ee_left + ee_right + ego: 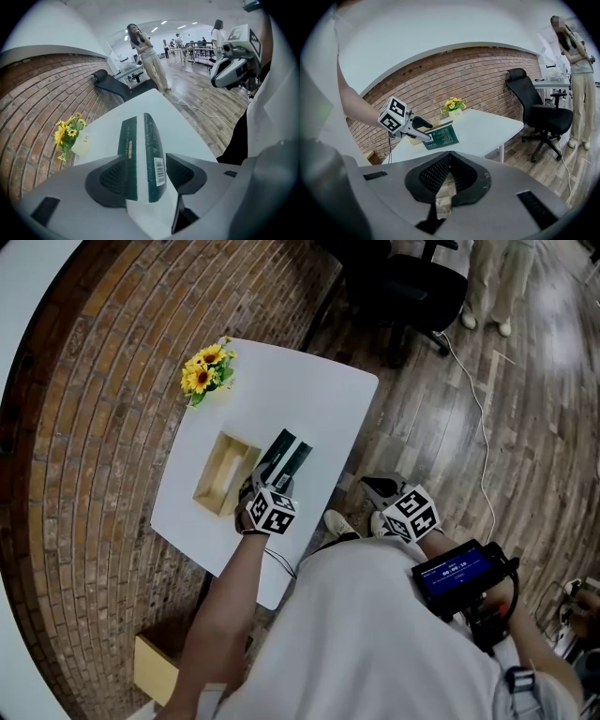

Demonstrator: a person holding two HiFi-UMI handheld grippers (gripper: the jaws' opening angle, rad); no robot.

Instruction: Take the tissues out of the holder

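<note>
- Starting left, what's on the table [319, 399]?
- Yellow flowers [208, 368] at its far-left corner. Nearer, a wooden holder [223, 476], top open.
- And the tissues [283, 458]?
- Out of the holder, just right of it, betw. the jaws of the L gripper [271, 484]. Dark green wrap. Can't tell if they rest on the table.
- Clamped?
- No, jaws apart. One pad looks against the tissues, the other shows a clear gap.
- And the R gripper [449, 159]?
- Well right, off the table, over the wood floor [441, 427], close to the person [375, 643]. Jaws together, nothing betw. them.
</note>
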